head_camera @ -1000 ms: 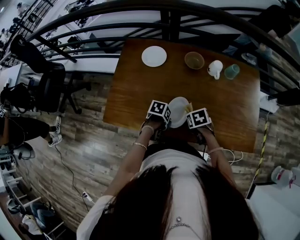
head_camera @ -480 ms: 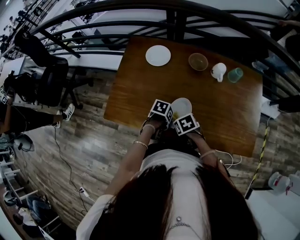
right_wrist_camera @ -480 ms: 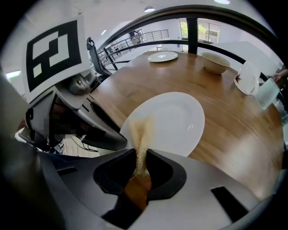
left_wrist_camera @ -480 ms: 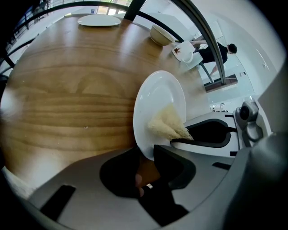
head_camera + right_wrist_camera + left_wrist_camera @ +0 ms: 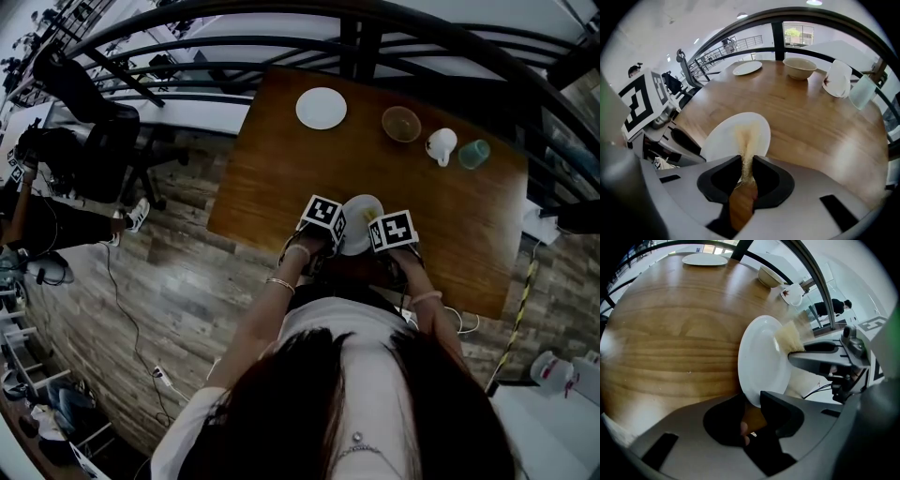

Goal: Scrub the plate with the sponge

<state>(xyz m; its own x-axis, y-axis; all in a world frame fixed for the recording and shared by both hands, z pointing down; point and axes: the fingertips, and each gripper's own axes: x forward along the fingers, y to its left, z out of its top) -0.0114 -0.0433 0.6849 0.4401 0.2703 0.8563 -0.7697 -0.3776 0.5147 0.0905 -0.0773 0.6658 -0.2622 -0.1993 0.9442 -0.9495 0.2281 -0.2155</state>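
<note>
We see a table (image 5: 281,169) of warm brown wood, smooth, with clear grain and a soft sheen. The plate (image 5: 761,362) looks like glossy white ceramic. The sponge (image 5: 790,337) is pale yellow, rough and fibrous. The left gripper (image 5: 753,405) and right gripper (image 5: 746,166) have matt grey plastic shells with black matt jaws. The floor (image 5: 187,281) shows worn grey-brown planks.
</note>
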